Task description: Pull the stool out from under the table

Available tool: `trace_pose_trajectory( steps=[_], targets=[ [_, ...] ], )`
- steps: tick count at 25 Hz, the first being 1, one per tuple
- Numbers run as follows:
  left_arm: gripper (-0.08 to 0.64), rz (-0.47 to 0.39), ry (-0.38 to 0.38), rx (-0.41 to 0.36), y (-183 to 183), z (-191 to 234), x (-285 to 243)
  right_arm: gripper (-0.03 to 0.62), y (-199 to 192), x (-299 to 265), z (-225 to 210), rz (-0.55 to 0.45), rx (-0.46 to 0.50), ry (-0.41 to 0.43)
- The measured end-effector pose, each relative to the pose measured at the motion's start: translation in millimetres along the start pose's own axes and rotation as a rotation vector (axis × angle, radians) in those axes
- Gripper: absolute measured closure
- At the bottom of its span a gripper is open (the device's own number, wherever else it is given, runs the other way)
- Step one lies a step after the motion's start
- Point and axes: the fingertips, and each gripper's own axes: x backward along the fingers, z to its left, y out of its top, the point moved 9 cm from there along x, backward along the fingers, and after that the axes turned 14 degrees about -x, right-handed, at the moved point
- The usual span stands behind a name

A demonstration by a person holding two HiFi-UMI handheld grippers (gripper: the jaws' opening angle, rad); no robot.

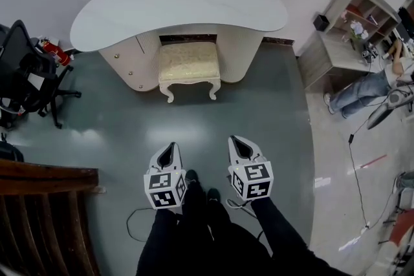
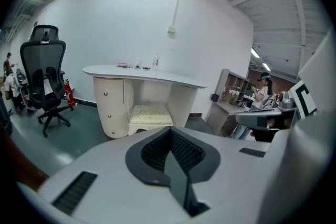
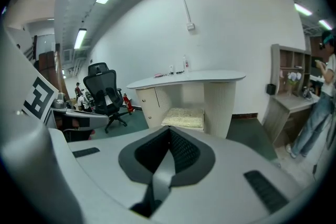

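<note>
Holding your left gripper (image 1: 171,147) and right gripper (image 1: 235,140) closed and empty, you stand well apart from the stool (image 1: 189,64), which sits partly under the table (image 1: 194,3); only the head view shows your shoes (image 1: 192,176).

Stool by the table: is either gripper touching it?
No, the left gripper and right gripper hang well short of the stool, floor between.

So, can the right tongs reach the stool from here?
Probably not yet: the right tongs, shut, hang well short of the stool tucked under the table. Only bare floor lies between, so stepping forward should do.
</note>
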Motion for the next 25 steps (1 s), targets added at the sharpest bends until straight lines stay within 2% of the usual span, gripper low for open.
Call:
trace_pose_trajectory(
  steps=[5, 11, 19, 25],
  targets=[
    [0.552, 0.027, 0.032, -0.002, -1, 7, -7, 0.589, -1, -4, -12, 0.016, 0.023, -0.068],
    [0.552, 0.047, 0.047, 0.013, -5, 32, -38, 0.589, 6, -33, -18, 0.033, 0.042, -0.104],
    [0.552, 0.123, 0.029, 0.014, -16, 73, -137, 0.589, 19, -131, -44, 0.109, 0.069, -0.144],
    [0.552, 0.171, 0.024, 0.011, -23, 114, -217, 0.589, 26, -212, -63, 0.15, 0.029, -0.172]
  ],
)
